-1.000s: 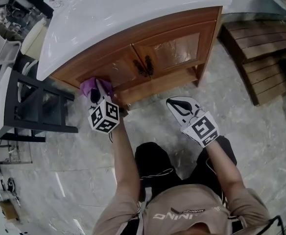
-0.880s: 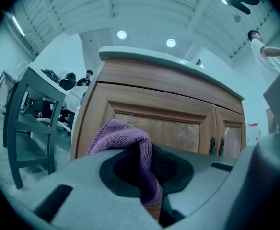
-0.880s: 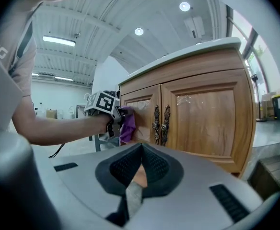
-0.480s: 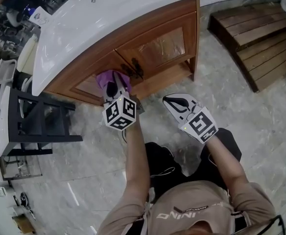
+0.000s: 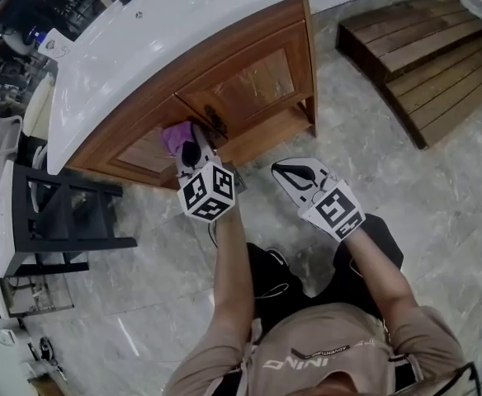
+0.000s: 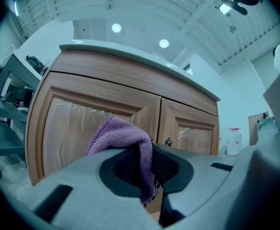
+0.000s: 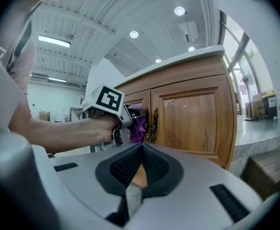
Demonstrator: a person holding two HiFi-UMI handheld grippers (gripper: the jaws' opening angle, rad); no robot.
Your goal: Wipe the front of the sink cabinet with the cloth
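The wooden sink cabinet [image 5: 257, 81] stands under a white basin top [image 5: 142, 31]. My left gripper [image 5: 190, 152] is shut on a purple cloth [image 5: 173, 135], which presses against the left door just beside the dark door handles [image 5: 216, 122]. In the left gripper view the cloth [image 6: 123, 135] bunches out of the shut jaws of the left gripper [image 6: 147, 169], right up against the cabinet [image 6: 82, 123]. My right gripper [image 5: 290, 173] hovers over the floor in front of the cabinet, shut and empty. The right gripper view shows the right gripper [image 7: 140, 152] with jaws together, facing the cloth [image 7: 139, 123] and the cabinet [image 7: 192, 119].
A black metal rack [image 5: 51, 213] stands close to the cabinet's left side. Brown wooden steps [image 5: 414, 48] lie at the upper right. Grey marbled floor [image 5: 439, 196] spreads around, and the person's knees [image 5: 266, 271] are just below the grippers.
My left gripper has slid the cloth rightward across the left door, from near its left side to beside the handles. The right gripper has stayed about where it was.
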